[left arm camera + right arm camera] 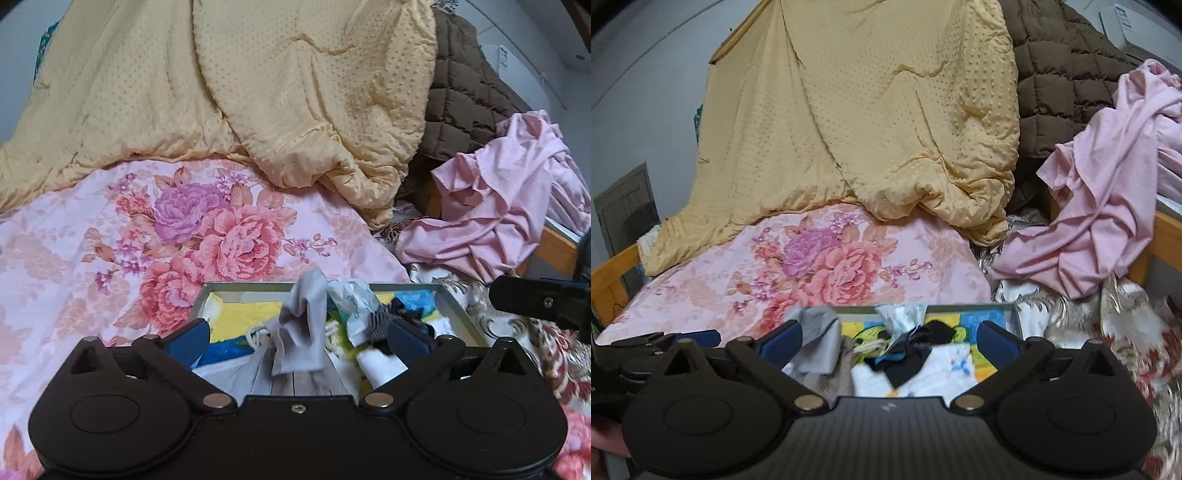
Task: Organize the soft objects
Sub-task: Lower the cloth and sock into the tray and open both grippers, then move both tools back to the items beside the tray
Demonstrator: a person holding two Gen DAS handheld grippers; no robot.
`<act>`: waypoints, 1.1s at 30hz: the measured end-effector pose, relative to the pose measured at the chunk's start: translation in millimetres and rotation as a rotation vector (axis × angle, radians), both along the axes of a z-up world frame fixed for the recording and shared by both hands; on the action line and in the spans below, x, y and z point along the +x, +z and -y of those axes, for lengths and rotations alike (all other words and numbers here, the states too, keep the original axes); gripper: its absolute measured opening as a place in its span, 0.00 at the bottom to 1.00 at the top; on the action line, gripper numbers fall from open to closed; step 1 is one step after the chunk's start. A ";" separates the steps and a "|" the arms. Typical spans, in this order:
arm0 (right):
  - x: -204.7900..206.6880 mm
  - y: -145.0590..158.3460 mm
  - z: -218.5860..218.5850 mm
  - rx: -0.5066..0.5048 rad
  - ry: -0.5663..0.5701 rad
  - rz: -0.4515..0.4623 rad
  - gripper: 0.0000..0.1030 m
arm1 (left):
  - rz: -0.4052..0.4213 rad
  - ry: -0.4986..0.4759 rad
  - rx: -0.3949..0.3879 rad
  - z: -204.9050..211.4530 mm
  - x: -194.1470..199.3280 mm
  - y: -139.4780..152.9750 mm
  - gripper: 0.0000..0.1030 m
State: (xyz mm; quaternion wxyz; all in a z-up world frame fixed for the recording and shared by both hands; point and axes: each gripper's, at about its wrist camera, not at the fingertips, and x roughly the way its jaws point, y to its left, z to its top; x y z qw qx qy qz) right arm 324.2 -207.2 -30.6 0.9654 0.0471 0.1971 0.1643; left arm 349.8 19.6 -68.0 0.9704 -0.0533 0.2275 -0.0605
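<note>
At the near edge of the bed, both the left gripper (297,338) and the right gripper (889,338) have their fingers released, grasping nothing, above a shallow tray (456,308) of small soft items, among them a grey cloth (301,332). Beyond lie the floral bedsheet (110,258), at 12 o'clock a yellow quilt (258,92), and at 2 o'clock a pink garment (498,206).
</note>
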 end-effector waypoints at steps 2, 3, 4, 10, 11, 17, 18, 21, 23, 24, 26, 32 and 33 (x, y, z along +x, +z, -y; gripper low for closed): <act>-16.7 -1.2 2.1 0.013 0.006 -0.006 0.99 | 0.011 -0.006 -0.015 -1.8 -18.9 1.6 0.99; -27.7 -2.5 3.1 0.015 0.011 -0.008 0.99 | 0.019 -0.009 -0.025 -2.5 -28.6 2.7 0.99; -37.6 -3.5 4.0 0.017 0.012 -0.008 0.99 | 0.026 -0.011 -0.033 -3.4 -38.7 4.0 0.99; -108.0 -17.3 17.2 0.004 0.001 -0.005 0.99 | 0.047 0.015 -0.056 -6.2 -105.7 6.6 0.99; -121.6 -20.9 21.5 0.013 -0.012 -0.012 0.99 | 0.050 0.014 -0.061 -5.6 -118.4 5.7 0.99; -181.6 -40.6 43.9 0.054 -0.081 -0.015 1.00 | 0.047 -0.015 -0.048 4.6 -197.0 -0.2 0.99; -191.6 -45.9 47.5 0.061 -0.096 -0.008 1.00 | 0.039 -0.011 -0.043 6.8 -210.6 -3.1 0.99; -209.4 -62.7 56.4 0.074 -0.121 -0.026 1.00 | 0.006 0.008 -0.044 13.1 -248.1 -14.2 0.99; -214.8 -72.2 59.7 0.063 -0.122 -0.058 1.00 | -0.030 0.008 -0.045 17.9 -270.8 -22.0 0.99; -215.4 -75.2 61.6 0.062 -0.122 -0.074 1.00 | -0.053 -0.001 -0.050 20.5 -281.6 -26.3 0.99; -215.9 -78.2 66.3 0.082 -0.123 -0.082 1.00 | -0.088 -0.039 -0.038 29.3 -297.4 -34.4 0.99; -217.1 -84.0 76.4 0.103 -0.134 -0.085 1.00 | -0.186 -0.132 -0.043 58.2 -314.3 -59.5 0.99; -217.6 -84.2 78.4 0.102 -0.135 -0.080 1.00 | -0.191 -0.152 -0.037 64.9 -313.6 -63.0 0.99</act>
